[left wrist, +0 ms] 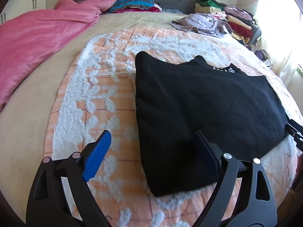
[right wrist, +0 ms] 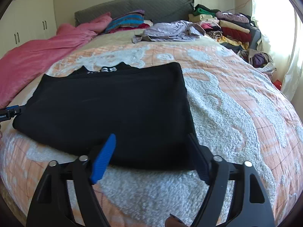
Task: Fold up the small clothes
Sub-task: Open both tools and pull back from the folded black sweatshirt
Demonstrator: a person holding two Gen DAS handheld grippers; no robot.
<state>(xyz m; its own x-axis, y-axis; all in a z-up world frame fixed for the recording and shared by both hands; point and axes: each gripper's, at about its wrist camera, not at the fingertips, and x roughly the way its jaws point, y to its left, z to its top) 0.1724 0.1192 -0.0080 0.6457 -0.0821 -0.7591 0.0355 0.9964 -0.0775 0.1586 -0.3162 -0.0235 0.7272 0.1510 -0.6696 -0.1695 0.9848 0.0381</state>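
Observation:
A black garment (left wrist: 204, 106) lies folded flat on the orange and white bedspread (left wrist: 106, 87), with white lettering showing at its far edge. It also shows in the right wrist view (right wrist: 113, 106). My left gripper (left wrist: 152, 136) is open and empty, its jaws wide apart over the garment's near left corner. My right gripper (right wrist: 151, 138) is open and empty over the garment's near right corner. The tip of the right gripper shows at the right edge of the left wrist view (left wrist: 294, 132), and the left one shows at the left edge of the right wrist view (right wrist: 9, 112).
A pink blanket (left wrist: 37, 37) lies along the left of the bed. A crumpled lilac garment (right wrist: 170, 31) lies near the headboard. Stacks of folded clothes (right wrist: 229, 26) sit at the far right, next to a bright window. Striped pillows (left wrist: 132, 2) lean on the grey headboard.

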